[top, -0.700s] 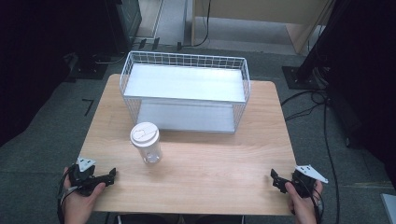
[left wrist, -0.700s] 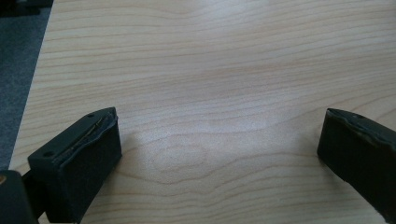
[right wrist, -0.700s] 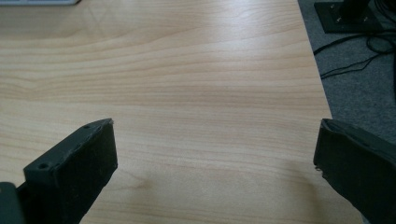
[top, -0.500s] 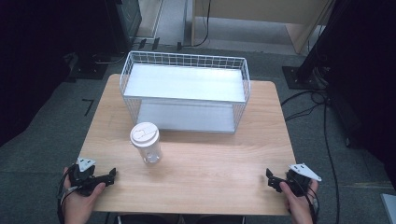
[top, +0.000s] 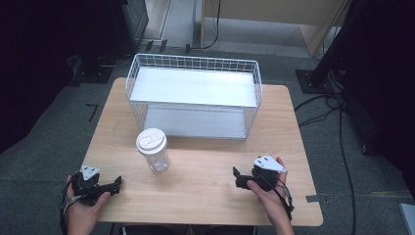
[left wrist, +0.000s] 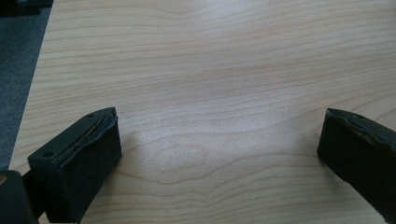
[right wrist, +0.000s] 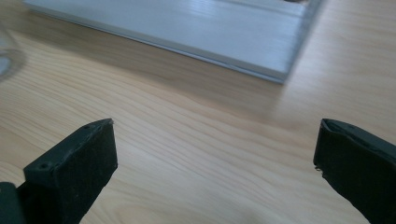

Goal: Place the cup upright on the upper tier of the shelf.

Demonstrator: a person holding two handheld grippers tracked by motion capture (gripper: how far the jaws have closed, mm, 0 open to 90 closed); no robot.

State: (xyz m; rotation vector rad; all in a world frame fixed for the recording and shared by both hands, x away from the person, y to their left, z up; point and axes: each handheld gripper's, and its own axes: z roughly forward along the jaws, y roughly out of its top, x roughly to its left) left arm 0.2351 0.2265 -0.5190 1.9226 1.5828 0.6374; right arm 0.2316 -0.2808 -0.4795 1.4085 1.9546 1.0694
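Bare table [top: 205, 196] edge between spread left claw [top: 117, 183] and right claw [top: 237, 177].

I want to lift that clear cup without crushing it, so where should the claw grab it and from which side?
Probably grip the cup around its clear wall just below the white lid, coming level from the right with the right claw. It stands upright, the path on that side looks clear, and the wire basket sits behind it.
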